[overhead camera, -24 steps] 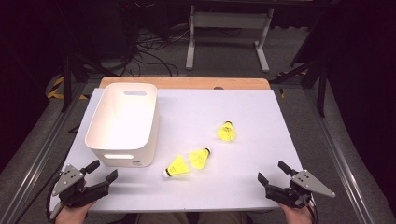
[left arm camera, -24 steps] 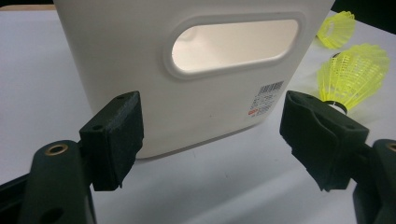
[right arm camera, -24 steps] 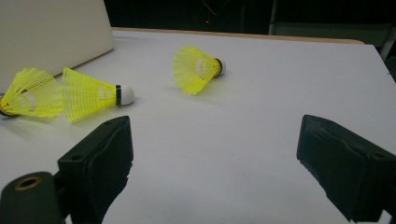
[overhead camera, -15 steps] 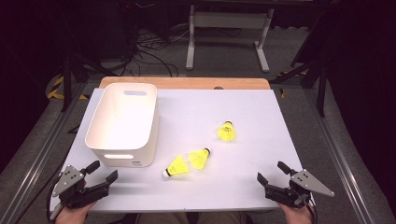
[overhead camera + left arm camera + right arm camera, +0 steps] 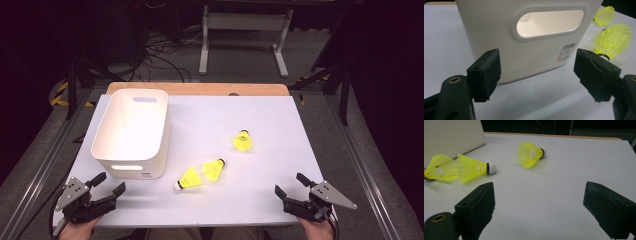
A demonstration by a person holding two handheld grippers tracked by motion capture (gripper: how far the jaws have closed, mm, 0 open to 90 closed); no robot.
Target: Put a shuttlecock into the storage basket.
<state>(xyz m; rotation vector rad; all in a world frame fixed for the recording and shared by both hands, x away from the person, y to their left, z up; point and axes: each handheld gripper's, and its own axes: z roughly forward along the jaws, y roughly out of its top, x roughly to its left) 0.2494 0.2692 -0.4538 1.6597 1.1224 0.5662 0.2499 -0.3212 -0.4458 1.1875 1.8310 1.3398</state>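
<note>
Yellow shuttlecocks, three, loose on a white table (image 5: pixel 270 120); white bin alongside; two hand-held grippers at the near edge.

Item 1: white plastic bin (image 5: pixel 132 131), upright at the table's left, handle slot and barcode label on its near wall. Item 2: pair of shuttlecocks lying on their sides just right of the bin's near corner, the nearer shuttlecock (image 5: pixel 188 178) touching or almost touching the middle shuttlecock (image 5: pixel 213 168). Item 3: far shuttlecock (image 5: pixel 243 140), well apart from the pair, toward the table's right. Item 4: left gripper (image 5: pixel 109 185), near-left corner, jaws spread wide with nothing between them, pointed at the bin's near wall. Item 5: right gripper (image 5: pixel 291 185), near-right corner, jaws likewise spread and empty, facing the shuttlecocks across bare tabletop.
</note>
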